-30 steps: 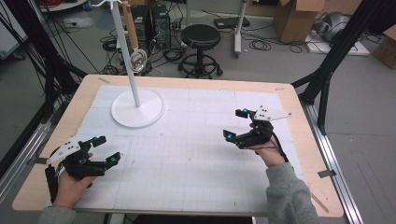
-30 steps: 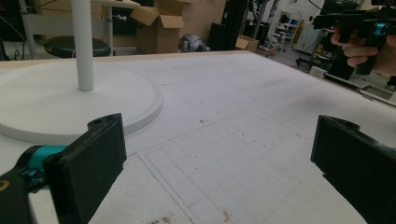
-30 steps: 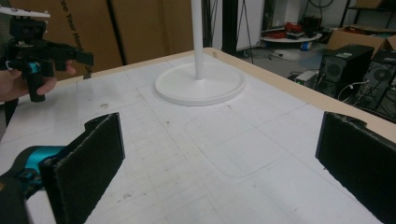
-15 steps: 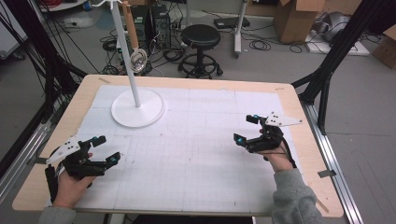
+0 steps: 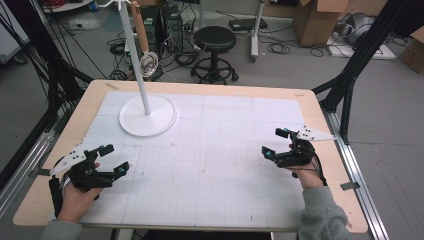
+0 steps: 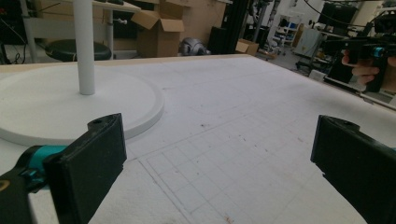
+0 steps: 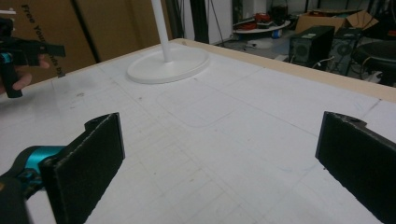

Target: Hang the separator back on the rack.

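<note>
A white stand (image 5: 147,116) with a round base and a tall pole rises at the table's back left; a strainer-like utensil (image 5: 148,63) with a wooden handle hangs from its top. My left gripper (image 5: 114,159) rests near the front left corner, held in a hand, its jaws wide apart with nothing between them. My right gripper (image 5: 275,142) sits near the right edge, also open and empty. The stand's base (image 6: 70,105) lies ahead in the left gripper view, and the stand's base (image 7: 169,65) lies farther off in the right gripper view.
A white gridded mat (image 5: 200,155) covers most of the wooden table (image 5: 320,120). Beyond the far edge stand a black stool (image 5: 215,50), cardboard boxes (image 5: 315,20) and cables on the floor. Black frame legs (image 5: 350,75) flank the table.
My right gripper has moved right and slightly toward the front, away from the mat's middle. The left gripper has stayed where it was.
</note>
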{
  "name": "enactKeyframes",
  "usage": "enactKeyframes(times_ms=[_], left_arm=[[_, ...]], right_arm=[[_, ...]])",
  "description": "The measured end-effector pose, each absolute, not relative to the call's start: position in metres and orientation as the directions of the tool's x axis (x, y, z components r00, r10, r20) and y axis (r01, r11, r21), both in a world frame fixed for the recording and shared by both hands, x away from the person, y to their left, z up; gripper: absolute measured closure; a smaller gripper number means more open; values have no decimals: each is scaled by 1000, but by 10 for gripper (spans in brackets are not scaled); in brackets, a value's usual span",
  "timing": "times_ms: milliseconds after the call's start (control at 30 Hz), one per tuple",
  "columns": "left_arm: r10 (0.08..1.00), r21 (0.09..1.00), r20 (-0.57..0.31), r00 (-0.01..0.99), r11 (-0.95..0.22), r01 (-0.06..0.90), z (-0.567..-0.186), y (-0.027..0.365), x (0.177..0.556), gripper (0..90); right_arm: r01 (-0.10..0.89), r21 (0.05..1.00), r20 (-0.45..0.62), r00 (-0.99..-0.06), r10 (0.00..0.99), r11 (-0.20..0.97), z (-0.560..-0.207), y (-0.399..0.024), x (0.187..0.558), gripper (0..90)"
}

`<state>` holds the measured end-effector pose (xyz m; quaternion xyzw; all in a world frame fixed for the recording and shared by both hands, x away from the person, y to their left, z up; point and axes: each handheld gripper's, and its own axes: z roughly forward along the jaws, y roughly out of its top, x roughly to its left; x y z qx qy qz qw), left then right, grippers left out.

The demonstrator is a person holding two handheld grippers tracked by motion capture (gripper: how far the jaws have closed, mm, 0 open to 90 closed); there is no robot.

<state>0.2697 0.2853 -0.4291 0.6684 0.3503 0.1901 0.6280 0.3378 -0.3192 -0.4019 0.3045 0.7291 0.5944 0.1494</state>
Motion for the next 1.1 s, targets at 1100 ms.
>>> enactKeyframes(times_ms=[1100], left_arm=[[723,974,-182,667,42,221,-430,285,273,38]], right_arm=[[280,957,150,-689,709,69,-423,-370,316,4]])
